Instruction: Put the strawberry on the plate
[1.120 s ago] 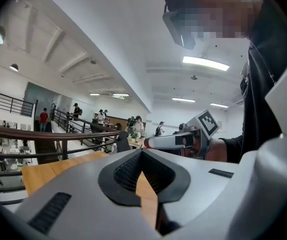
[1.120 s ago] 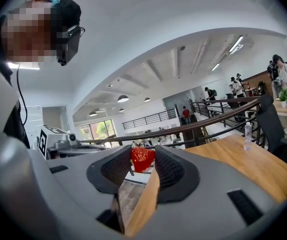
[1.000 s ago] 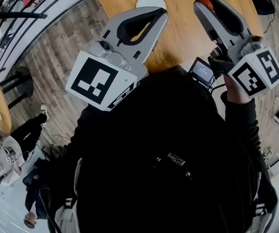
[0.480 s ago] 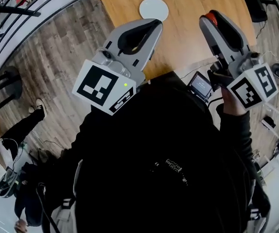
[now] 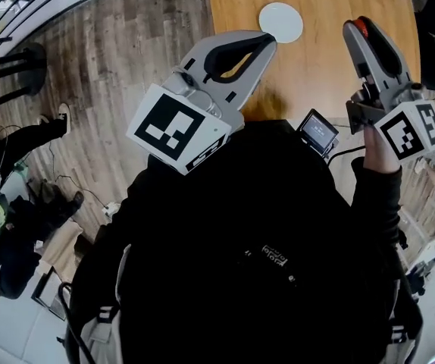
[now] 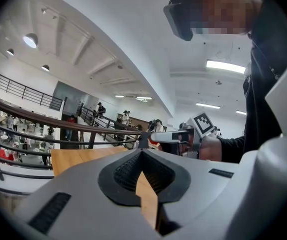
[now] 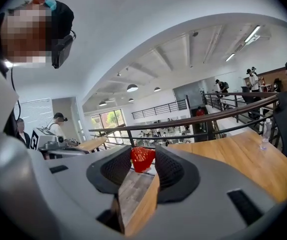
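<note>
Strawberry: the red strawberry [image 7: 142, 159] sits pinched between the tips of the right gripper's jaws. In the head view it shows as a red spot [image 5: 362, 27] at the far end of that gripper, held up in the air over the table.
Right gripper: the right gripper [image 7: 142, 154] has its jaws clamped on the strawberry from both sides, the dark ribbed pads [image 7: 169, 170] pressing on it. In the head view it [image 5: 364, 32] is raised at the right, with its marker cube [image 5: 415, 130] near the person's hand [image 5: 375, 149].
Plate: a round white plate [image 5: 280, 22] lies flat on the table, to the left of the held strawberry in the head view and well apart from it.
Left gripper: the left gripper [image 6: 141, 152] has its jaws closed tip to tip; only the table's wood shows through the oval gap behind the tips. In the head view it [image 5: 266, 41] points toward the plate, its tips near the plate's rim in the picture; its height above the table cannot be told.
Table: a wooden table [image 5: 320, 59], its edge close in front of the person.
Screen: a small dark device with a lit screen [image 5: 317, 130] sits between the two grippers, near the person's chest.
Floor: grey-brown wooden planks [image 5: 126, 44] to the left of the table.
</note>
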`<state>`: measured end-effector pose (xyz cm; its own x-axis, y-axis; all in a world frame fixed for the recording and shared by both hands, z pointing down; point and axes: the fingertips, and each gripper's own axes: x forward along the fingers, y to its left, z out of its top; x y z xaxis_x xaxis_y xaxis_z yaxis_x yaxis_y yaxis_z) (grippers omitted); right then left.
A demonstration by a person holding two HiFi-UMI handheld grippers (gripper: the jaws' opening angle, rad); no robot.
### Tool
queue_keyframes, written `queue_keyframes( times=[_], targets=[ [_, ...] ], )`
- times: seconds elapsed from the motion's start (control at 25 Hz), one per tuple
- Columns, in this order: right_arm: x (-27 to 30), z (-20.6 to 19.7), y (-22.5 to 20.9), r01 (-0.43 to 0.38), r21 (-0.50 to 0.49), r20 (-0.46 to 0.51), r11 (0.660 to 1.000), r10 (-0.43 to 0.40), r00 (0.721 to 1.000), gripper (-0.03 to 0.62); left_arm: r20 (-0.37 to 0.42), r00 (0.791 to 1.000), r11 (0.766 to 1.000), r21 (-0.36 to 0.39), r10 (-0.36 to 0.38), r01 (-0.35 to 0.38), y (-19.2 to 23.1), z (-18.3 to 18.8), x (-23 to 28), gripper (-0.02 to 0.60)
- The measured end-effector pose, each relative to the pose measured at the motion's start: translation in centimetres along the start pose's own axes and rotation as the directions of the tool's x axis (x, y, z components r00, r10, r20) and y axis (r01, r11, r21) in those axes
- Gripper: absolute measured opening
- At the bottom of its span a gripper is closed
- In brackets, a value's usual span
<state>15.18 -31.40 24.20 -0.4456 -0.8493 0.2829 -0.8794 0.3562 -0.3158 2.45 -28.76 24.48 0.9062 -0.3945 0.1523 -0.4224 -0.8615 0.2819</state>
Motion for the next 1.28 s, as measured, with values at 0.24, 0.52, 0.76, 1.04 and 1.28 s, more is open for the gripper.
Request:
queue_keyframes(
  times=[0.24,0.52,0.76,1.04,1.28],
  targets=[
    [3.6,-2.6,-2.5,-0.049,0.02,-0.07,0.999,0.051,0.996,0.156,-0.067,0.996,0.998,-0.028,0.052,-0.054,0.8,-2.6,-0.7,-0.001],
    [6.4,-4.4,-3.2,-0.114,0.023,-0.116,0.993,0.116,0.986,0.156,-0.093,0.982,0.984,-0.06,0.161,-0.167,1.7,-3.9,-1.3,-0.002],
    [7.2,-5.9,-2.2,-0.157,-0.036,-0.146,0.987,0.151,0.978,0.156,-0.136,0.964,0.97,-0.049,0.23,-0.238,1.2,-5.2,-1.7,-0.002],
    [7.6,-6.4,-1.9,-0.196,-0.036,-0.18,0.98,0.186,0.966,0.156,-0.128,0.97,0.974,-0.065,0.207,-0.216,-1.9,-3.9,-1.3,-0.002],
    [7.9,-6.4,-1.5,-0.211,-0.023,-0.203,0.977,0.203,0.958,0.156,-0.146,0.966,0.974,-0.054,0.211,-0.221,-3.5,-2.6,-2.1,-0.002]
  ],
)
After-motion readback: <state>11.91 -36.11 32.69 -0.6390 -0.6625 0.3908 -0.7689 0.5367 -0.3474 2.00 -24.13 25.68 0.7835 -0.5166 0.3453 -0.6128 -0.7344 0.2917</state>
